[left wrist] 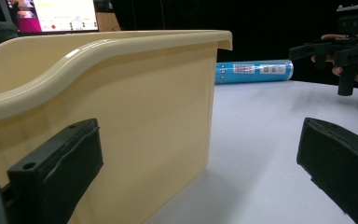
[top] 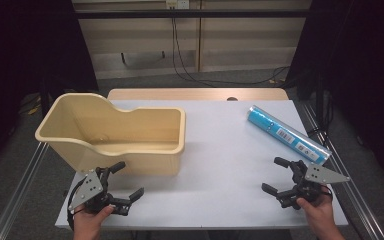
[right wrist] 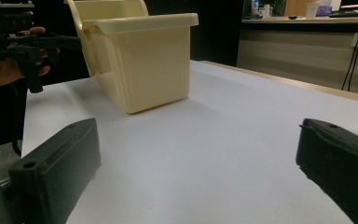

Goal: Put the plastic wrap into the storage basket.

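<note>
A cream plastic bin [top: 130,111] stands on the left half of the white table [top: 220,165], empty as far as I can see into it. A blue tube [top: 286,134] with white labels lies at an angle near the right edge. My left gripper [top: 129,179] is open at the front left, just in front of the bin's near wall [left wrist: 144,116], which fills the space ahead of its left jaw. My right gripper [top: 272,174] is open at the front right, a little in front of the tube, with nothing between its jaws. In the left gripper view the tube [left wrist: 254,71] lies beyond the bin's corner.
The table ends close behind both hands at the front, and metal rails run along its sides. A wooden strip [top: 195,94] borders the far edge. Cables hang from a wall socket beyond. Bare table surface [right wrist: 223,121] lies between bin and tube.
</note>
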